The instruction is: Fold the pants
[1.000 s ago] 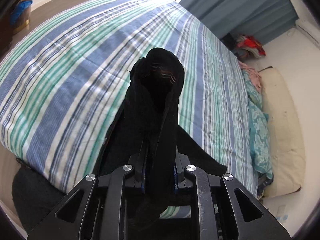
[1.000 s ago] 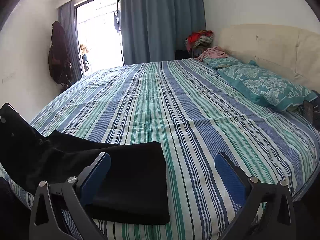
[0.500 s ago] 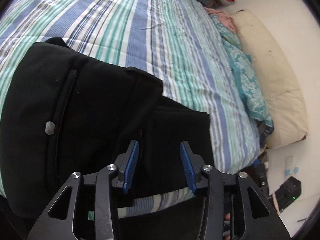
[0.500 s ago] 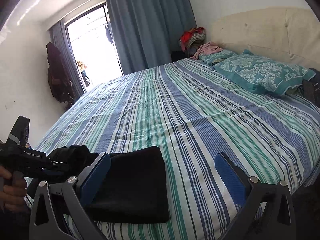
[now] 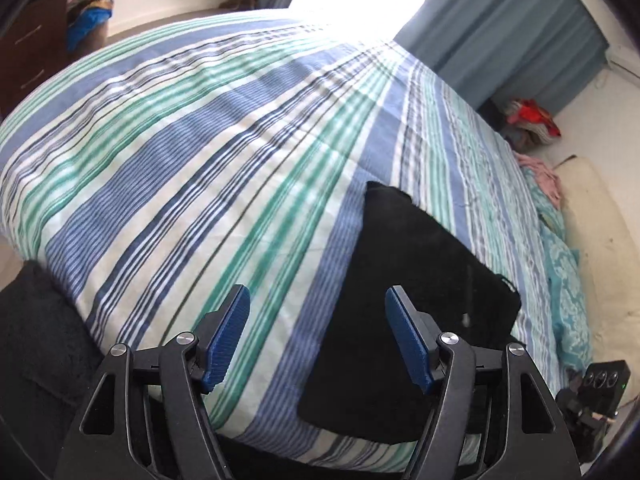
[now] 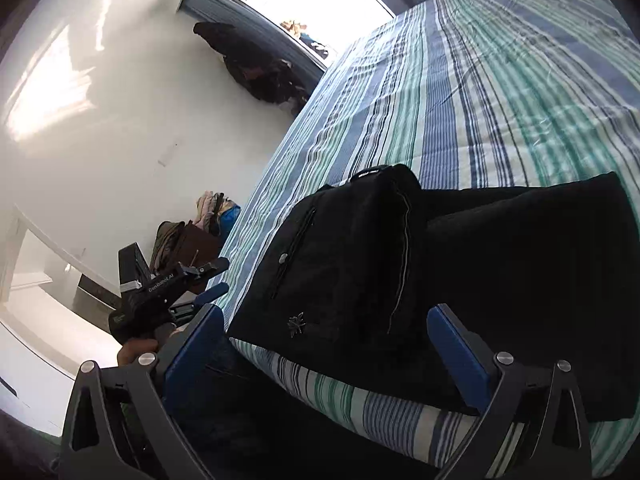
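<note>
Black pants (image 6: 400, 276), soft matte fabric with a zipped pocket, are lying folded in a thick rectangle at the near edge of the striped bed (image 5: 208, 168). Left hand-held gripper (image 5: 318, 340) has just been opening, holding nothing. Right hand-held gripper (image 6: 324, 356) is gaping wide, narrowing slightly, straddling the pants without pressing.

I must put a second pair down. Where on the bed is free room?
Free: the striped bedspread left of and beyond the black pants, toward the curtain. Crowded: the near edge under the pants, and the side by the pillow.
</note>
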The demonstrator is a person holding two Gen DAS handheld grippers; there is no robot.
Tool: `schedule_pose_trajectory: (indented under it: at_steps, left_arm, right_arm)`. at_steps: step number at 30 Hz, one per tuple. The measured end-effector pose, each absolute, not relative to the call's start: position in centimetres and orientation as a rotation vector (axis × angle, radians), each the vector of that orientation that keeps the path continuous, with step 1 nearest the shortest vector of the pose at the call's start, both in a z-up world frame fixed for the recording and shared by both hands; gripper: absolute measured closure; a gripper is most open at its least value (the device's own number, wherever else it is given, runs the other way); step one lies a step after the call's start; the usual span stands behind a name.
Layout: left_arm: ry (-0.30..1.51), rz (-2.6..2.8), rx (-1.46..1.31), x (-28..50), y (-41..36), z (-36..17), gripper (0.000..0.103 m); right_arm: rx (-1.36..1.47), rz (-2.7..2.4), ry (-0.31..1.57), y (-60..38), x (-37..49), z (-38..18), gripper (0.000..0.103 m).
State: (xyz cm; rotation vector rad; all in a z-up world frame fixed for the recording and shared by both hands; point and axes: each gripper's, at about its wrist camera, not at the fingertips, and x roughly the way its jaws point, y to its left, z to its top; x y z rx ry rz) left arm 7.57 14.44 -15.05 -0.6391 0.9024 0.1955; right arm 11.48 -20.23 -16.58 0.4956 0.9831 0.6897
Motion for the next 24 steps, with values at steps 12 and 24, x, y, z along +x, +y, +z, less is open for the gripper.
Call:
schedule_pose_trajectory:
  at_steps: [12,24]
  left_arm:
    - [0.93,0.239,-0.591,7.0,14.9,-17.4,0.032]
    - [0.941,0.277,-0.621,6.9,15.9,-18.3,0.032]
  right_arm:
    - [0.399,0.72,1.304,-16.4,17.4,-21.5,0.035]
    - [0.596,0.745,1.356,-15.8,18.3,-24.6,0.037]
